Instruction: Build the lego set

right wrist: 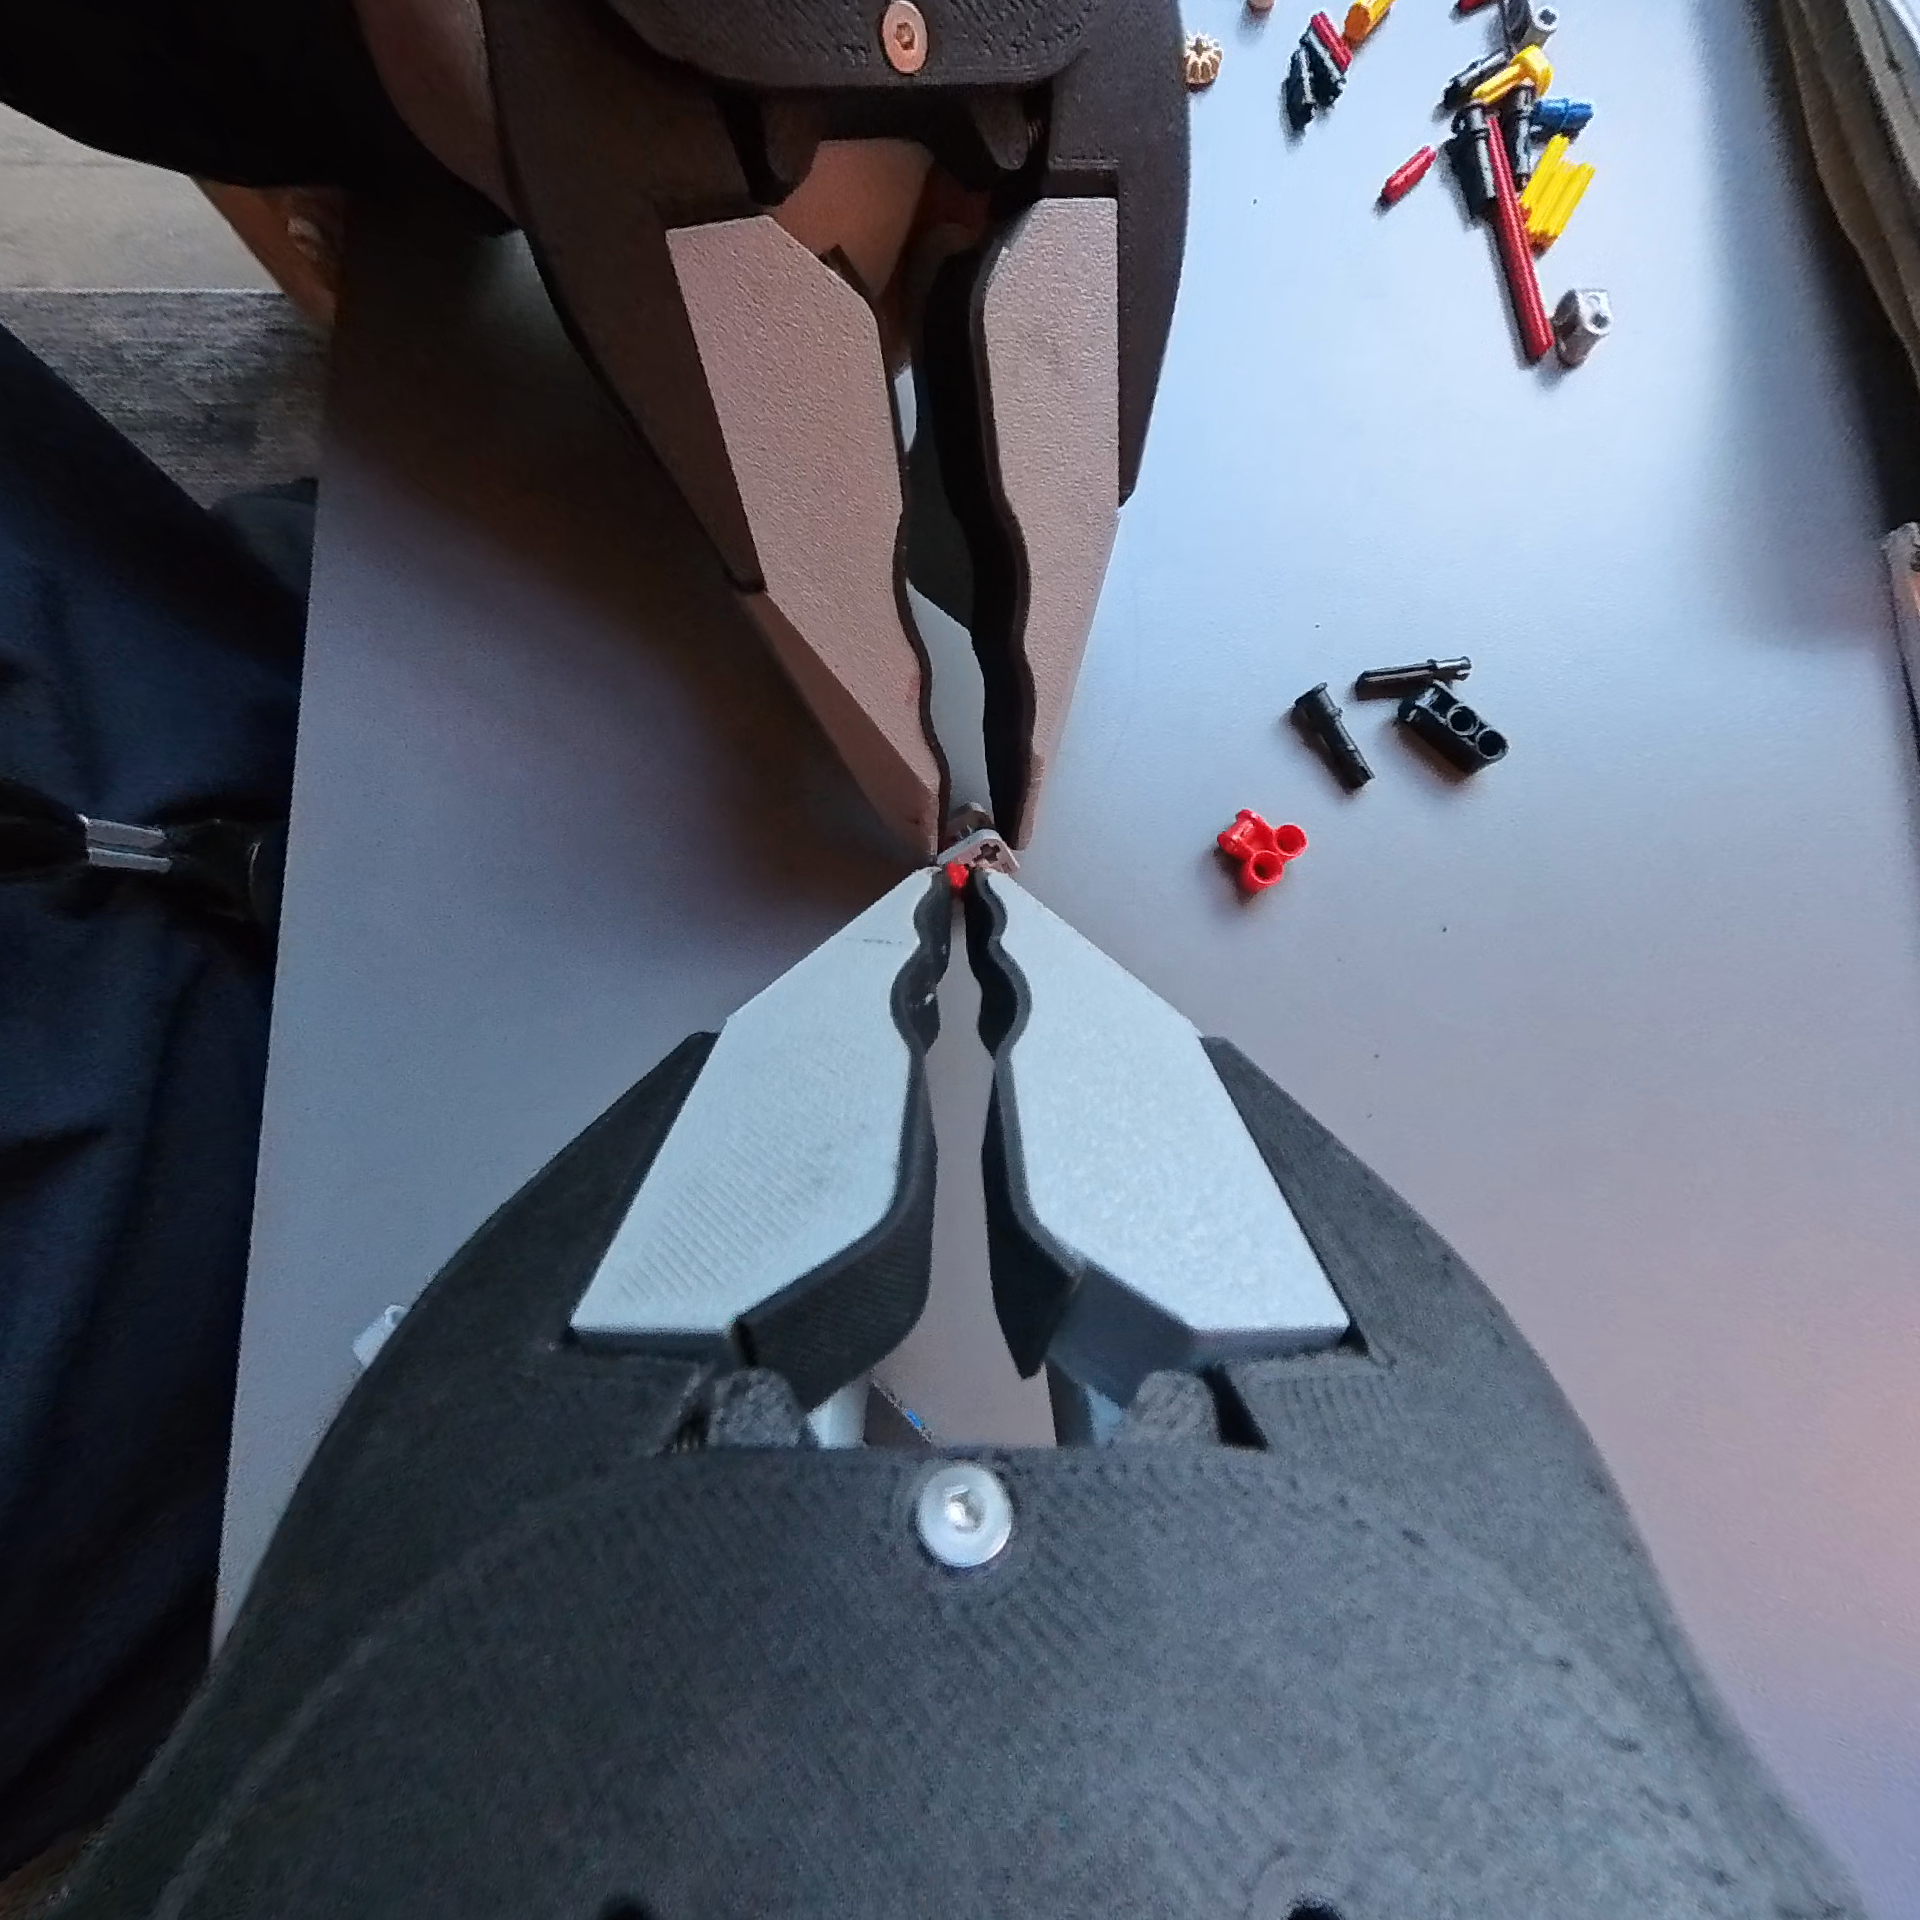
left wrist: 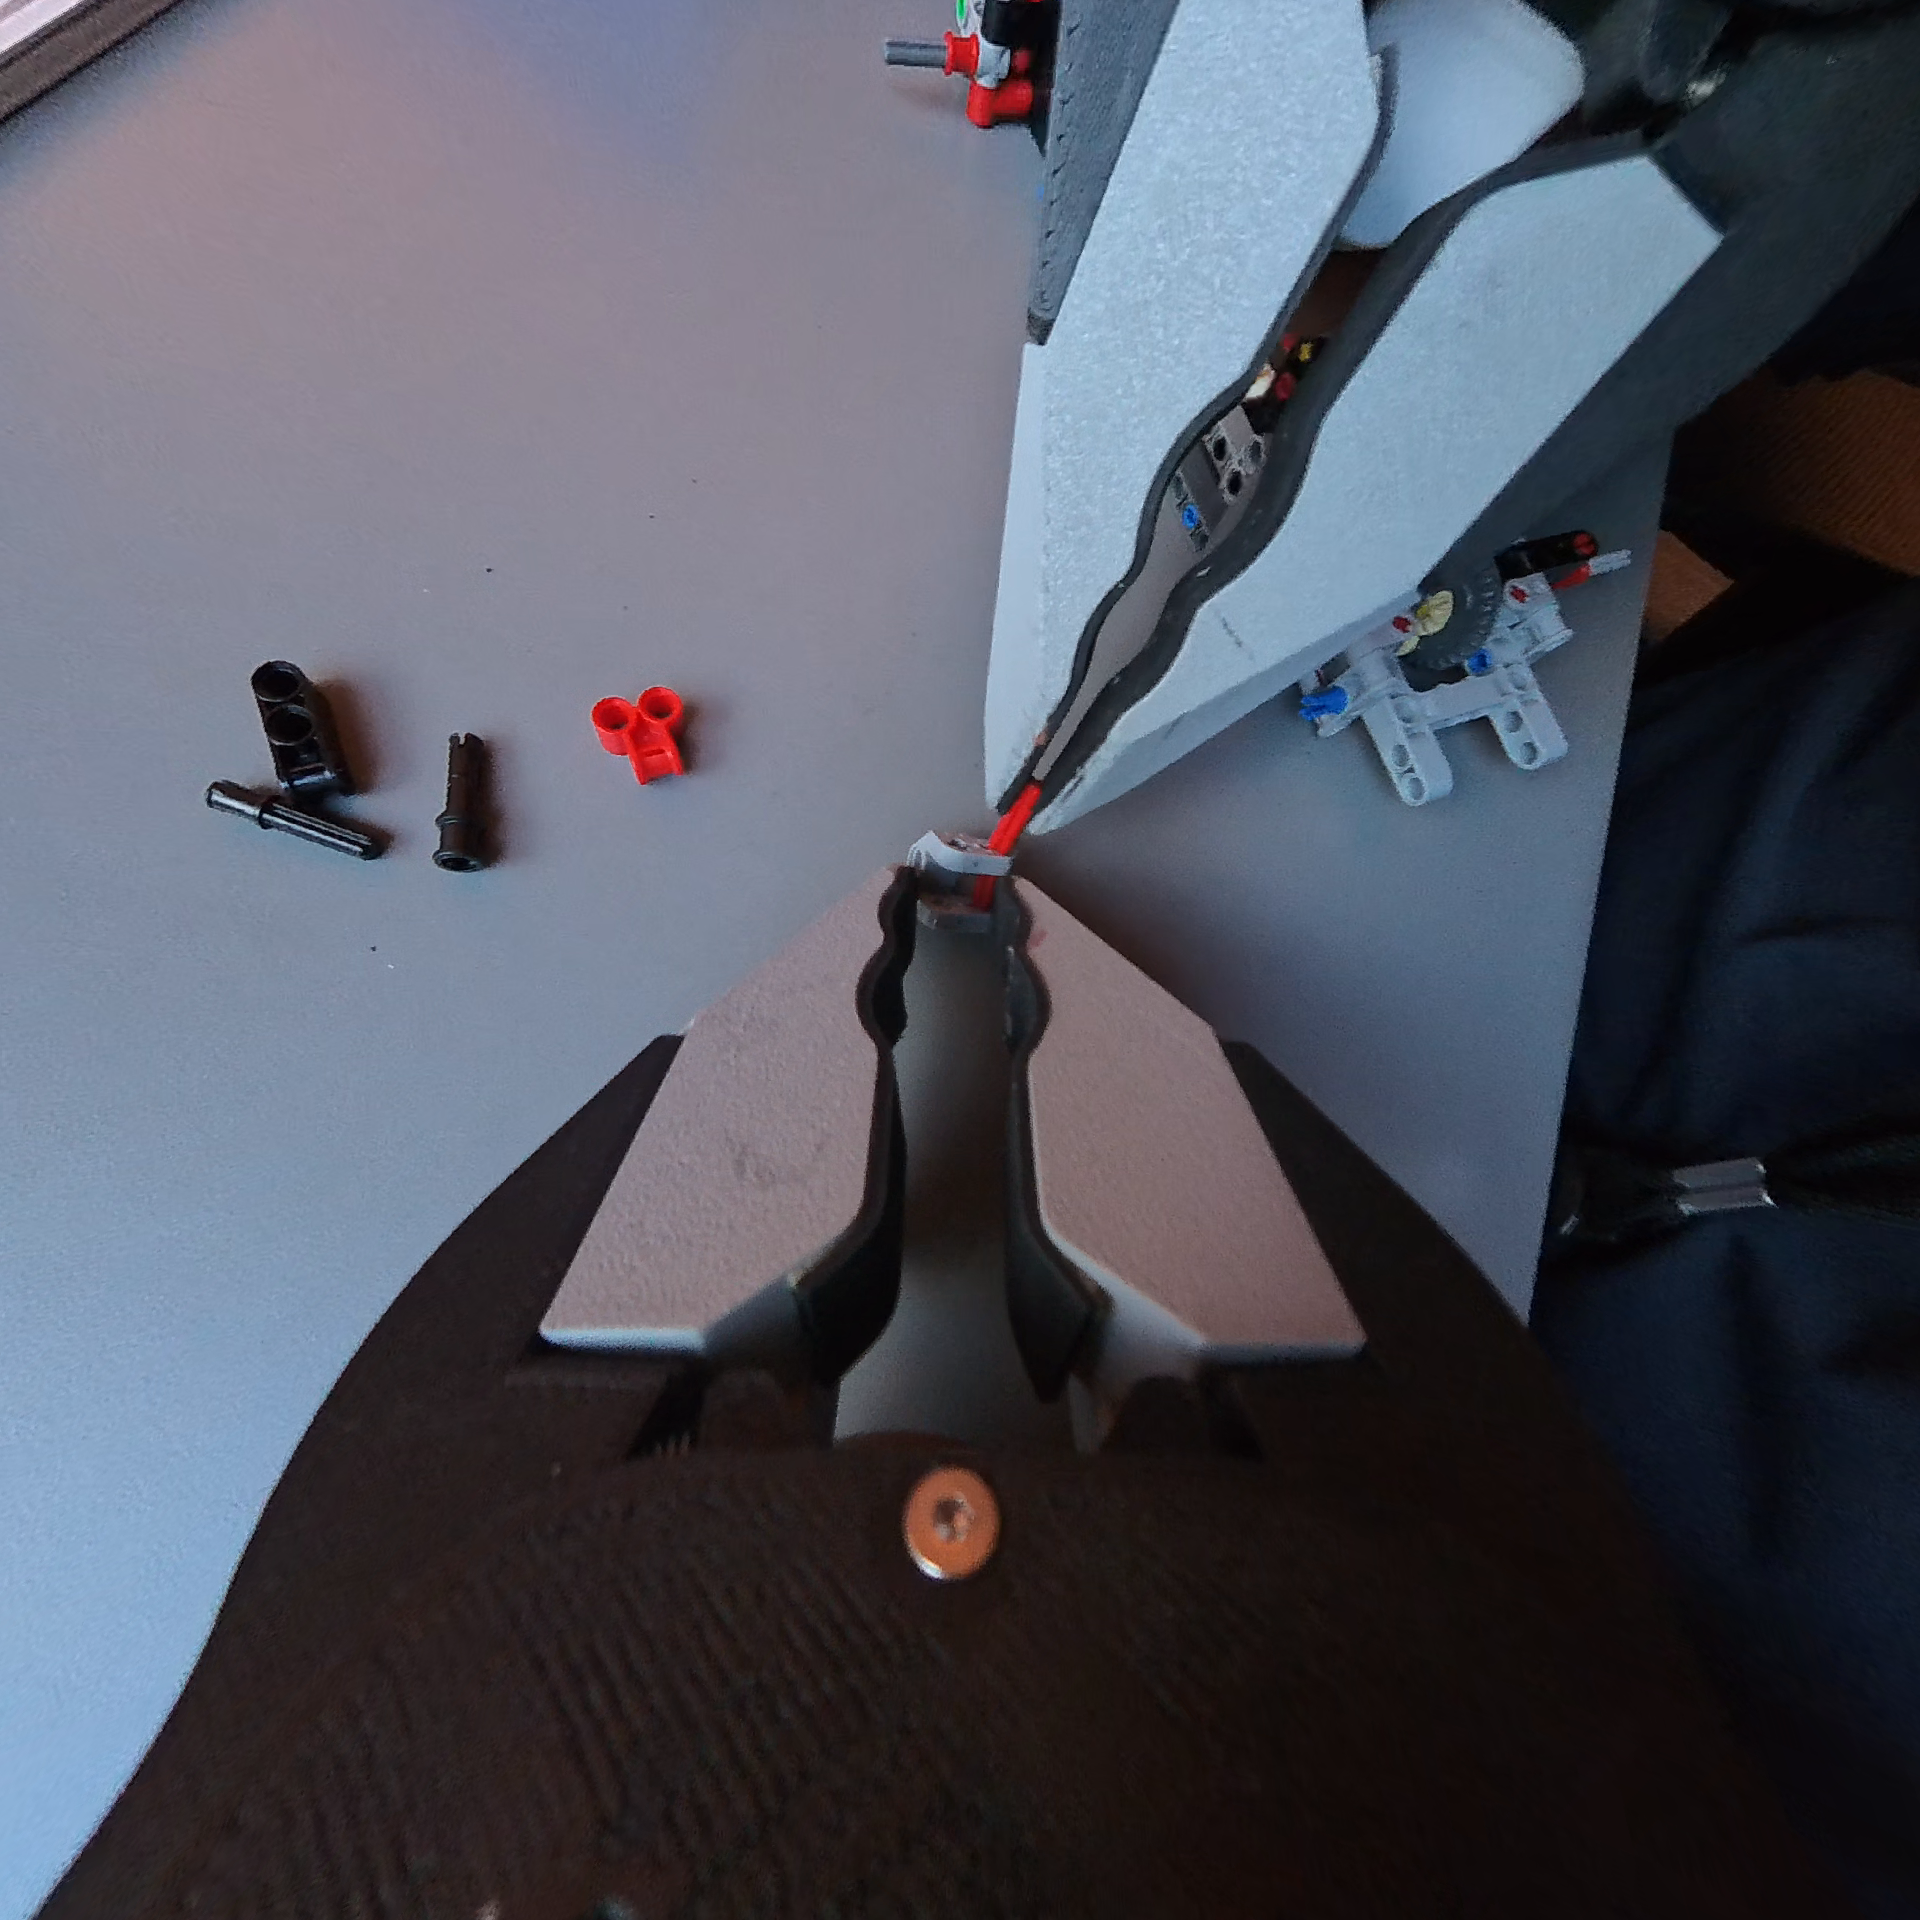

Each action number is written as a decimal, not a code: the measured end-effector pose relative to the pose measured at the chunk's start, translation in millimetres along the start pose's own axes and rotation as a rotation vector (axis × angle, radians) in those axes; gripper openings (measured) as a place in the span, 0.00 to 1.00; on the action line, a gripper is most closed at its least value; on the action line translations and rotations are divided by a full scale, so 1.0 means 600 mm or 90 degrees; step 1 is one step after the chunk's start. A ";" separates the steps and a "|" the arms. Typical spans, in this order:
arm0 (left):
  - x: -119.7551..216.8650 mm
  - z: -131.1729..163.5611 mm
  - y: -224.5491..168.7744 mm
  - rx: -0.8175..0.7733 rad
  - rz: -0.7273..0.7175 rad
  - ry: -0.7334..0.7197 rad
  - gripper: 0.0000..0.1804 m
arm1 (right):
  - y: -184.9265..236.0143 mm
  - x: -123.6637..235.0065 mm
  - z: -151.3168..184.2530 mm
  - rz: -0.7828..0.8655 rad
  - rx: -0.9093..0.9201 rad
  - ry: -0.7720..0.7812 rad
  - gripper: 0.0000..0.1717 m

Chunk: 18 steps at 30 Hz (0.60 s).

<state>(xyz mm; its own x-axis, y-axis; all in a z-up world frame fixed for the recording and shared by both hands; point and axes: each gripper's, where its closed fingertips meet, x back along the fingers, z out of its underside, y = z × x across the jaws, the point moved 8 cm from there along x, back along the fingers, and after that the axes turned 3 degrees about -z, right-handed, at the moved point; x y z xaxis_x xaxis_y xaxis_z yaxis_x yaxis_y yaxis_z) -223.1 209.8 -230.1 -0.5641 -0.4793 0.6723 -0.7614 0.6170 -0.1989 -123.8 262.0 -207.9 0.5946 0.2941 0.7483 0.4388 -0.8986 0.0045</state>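
My left gripper (left wrist: 958,894), with tan fingers, is shut on a small light grey connector piece (left wrist: 961,862) held at its tips. My right gripper (right wrist: 961,885), with grey fingers, is shut on a thin red axle (left wrist: 1013,816), which pokes from its tips into the grey connector. The two grippers meet tip to tip above the grey table (left wrist: 520,416). In the right wrist view the grey connector (right wrist: 985,852) sits between the tan tips of the left gripper, with the red axle end (right wrist: 956,878) at my right tips.
A red double-hole connector (left wrist: 642,732), a black pin (left wrist: 462,800), a black axle pin (left wrist: 296,821) and a black two-hole block (left wrist: 299,738) lie to the left. A white and grey assembly (left wrist: 1455,675) stands at the table's right edge. Several loose coloured parts (right wrist: 1496,145) lie far off. Left and right tips are no more than a few centimetres apart.
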 end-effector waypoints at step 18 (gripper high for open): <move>-0.001 -0.002 -0.006 -0.051 -0.037 -0.002 0.07 | 0.004 0.000 0.004 0.026 0.013 -0.021 0.00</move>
<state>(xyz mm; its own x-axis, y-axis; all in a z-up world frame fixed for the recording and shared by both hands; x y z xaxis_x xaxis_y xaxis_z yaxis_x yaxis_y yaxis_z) -219.7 208.4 -228.9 -0.5208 -0.5178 0.6788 -0.7649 0.6361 -0.1017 -121.3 260.8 -209.6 0.6345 0.2676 0.7251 0.4267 -0.9035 -0.0399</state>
